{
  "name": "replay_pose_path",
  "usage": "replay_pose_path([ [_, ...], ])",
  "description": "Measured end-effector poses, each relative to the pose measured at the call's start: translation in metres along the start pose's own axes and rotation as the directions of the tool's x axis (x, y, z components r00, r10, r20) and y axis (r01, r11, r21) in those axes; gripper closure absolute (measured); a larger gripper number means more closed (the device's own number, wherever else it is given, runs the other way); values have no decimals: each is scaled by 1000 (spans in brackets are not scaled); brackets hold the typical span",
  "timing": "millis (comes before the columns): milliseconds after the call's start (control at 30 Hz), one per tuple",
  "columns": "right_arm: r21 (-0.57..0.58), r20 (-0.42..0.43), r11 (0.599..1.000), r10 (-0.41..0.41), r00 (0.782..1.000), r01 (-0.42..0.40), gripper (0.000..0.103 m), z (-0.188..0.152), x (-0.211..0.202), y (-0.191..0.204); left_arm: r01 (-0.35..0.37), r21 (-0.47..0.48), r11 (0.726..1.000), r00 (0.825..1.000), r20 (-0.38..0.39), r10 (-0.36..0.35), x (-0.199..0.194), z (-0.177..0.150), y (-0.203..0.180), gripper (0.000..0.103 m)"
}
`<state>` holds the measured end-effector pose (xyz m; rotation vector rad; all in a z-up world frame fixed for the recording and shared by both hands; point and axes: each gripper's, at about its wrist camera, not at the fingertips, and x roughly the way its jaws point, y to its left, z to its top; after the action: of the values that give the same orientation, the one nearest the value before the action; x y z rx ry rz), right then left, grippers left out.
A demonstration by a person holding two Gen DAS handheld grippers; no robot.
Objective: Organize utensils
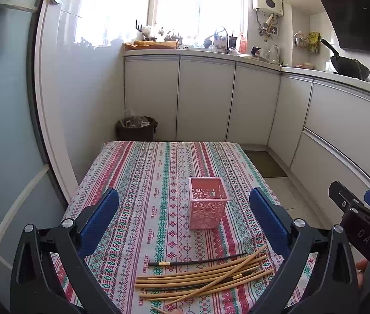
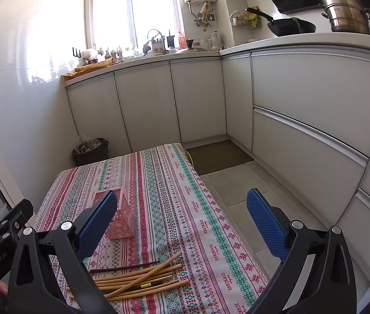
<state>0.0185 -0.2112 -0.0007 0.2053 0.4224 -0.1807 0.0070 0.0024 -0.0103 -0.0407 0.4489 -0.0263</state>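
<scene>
A pile of wooden chopsticks with two black ones lies near the table's front edge; the pile of chopsticks shows low in the right wrist view too. Behind it stands an empty pink perforated holder, upright; the pink holder is partly hidden by a blue pad in the right wrist view. My left gripper hovers open above the pile, nothing between its pads. My right gripper is open too, over the table's right edge, and its body appears at the right of the left wrist view.
The table wears a striped patterned cloth. A dark bin sits beyond its far left corner. White cabinets run along the back and right, with a mat on the tiled floor between.
</scene>
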Motion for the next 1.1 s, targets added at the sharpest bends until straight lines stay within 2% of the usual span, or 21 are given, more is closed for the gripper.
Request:
replay_pose_path([
  [1100, 6, -12, 1000, -1, 1000, 1, 7, 0, 2, -1, -8, 16, 1000, 1000, -28, 9, 3, -3, -2, 7],
])
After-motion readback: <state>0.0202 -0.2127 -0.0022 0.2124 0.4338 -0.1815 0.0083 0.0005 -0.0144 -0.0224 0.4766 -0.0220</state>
